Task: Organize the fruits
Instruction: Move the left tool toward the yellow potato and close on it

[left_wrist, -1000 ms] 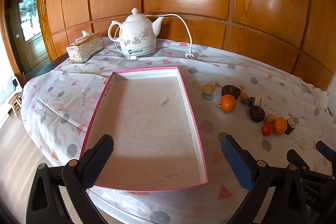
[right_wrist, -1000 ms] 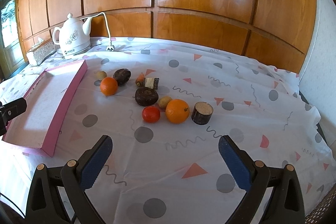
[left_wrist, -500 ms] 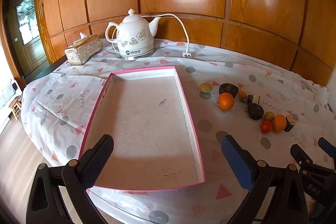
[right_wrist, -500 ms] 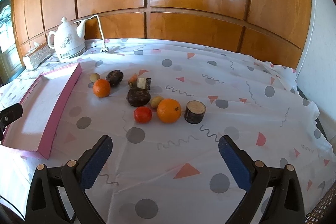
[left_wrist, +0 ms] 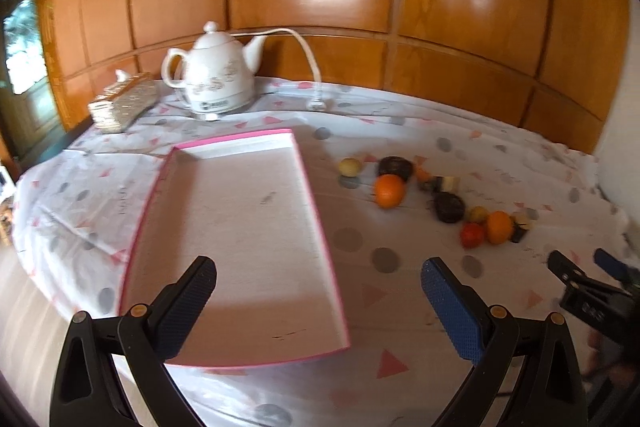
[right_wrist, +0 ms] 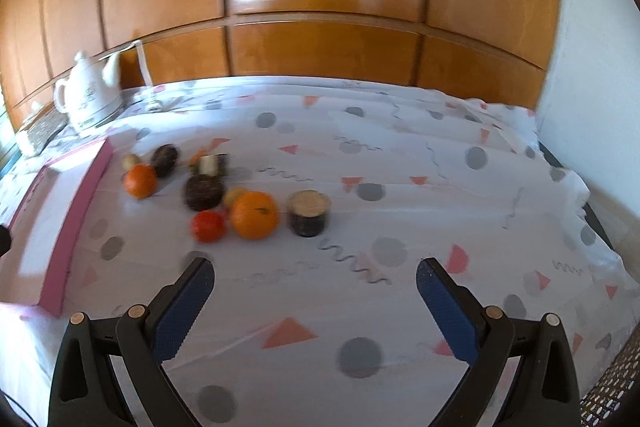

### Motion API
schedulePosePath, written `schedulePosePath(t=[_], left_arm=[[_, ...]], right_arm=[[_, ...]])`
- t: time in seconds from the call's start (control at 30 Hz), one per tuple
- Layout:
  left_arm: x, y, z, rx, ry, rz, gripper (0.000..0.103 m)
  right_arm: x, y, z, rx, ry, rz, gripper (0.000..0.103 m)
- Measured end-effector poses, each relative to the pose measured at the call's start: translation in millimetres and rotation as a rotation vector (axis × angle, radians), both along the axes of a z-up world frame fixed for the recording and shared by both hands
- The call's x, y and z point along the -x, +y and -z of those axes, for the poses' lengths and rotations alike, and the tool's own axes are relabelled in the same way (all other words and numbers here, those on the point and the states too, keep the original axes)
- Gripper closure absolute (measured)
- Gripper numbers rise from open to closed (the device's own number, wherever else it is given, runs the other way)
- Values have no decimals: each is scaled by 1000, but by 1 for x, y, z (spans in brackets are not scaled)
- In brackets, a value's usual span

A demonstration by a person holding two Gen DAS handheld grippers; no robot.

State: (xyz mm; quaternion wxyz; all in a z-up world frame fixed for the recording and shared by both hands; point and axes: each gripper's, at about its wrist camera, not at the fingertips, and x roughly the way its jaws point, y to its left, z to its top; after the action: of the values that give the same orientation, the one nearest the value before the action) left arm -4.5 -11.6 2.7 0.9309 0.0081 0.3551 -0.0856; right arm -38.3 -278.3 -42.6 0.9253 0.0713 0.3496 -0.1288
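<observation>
Fig.: pink tray [left_wrist: 240, 227] lies bare at 9 o'clock of the fruit cluster; both claws, L gripper [left_wrist: 316, 301] & R gripper [right_wrist: 314, 301], released, holding nothing; large orange [right_wrist: 255, 215] prob. firm, rollable, so grip across its middle; tomato [right_wrist: 208, 225] prob. soft, so squeeze lightly.

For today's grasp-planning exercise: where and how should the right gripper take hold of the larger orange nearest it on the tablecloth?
Grip the larger orange across its round middle, coming from above. A red tomato crowds its left and a dark cylinder stands near its right, so turn the fingers front-to-back, where the tablecloth is mostly bare. The right gripper is open wide enough, likely.
</observation>
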Motion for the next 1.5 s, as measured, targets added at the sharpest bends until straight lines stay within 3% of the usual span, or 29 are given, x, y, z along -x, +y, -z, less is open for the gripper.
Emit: schedulePosePath(t=[0.3, 0.43, 0.6, 0.8, 1.07, 1.4, 1.5], left_arm=[[-18, -22, 4, -39, 71, 127, 0], [-35, -27, 5, 30, 136, 203, 0], [-48, -41, 3, 14, 141, 255, 0], [-64, -41, 3, 24, 147, 250, 0], [-91, -37, 2, -30, 167, 215, 1], [-139, -43, 5, -57, 196, 232, 33], [-157, -50, 13, -84, 228, 240, 50]], right_arm=[[6, -59, 25, -28, 91, 164, 0], [9, -76, 37, -29, 123, 199, 0], [10, -92, 51, -41, 149, 249, 0], [10, -103, 62, -50, 160, 272, 1], [8, -102, 65, -41, 147, 272, 1], [9, -114, 60, -44, 118, 309, 1], [10, -118, 62, -53, 121, 318, 1]])
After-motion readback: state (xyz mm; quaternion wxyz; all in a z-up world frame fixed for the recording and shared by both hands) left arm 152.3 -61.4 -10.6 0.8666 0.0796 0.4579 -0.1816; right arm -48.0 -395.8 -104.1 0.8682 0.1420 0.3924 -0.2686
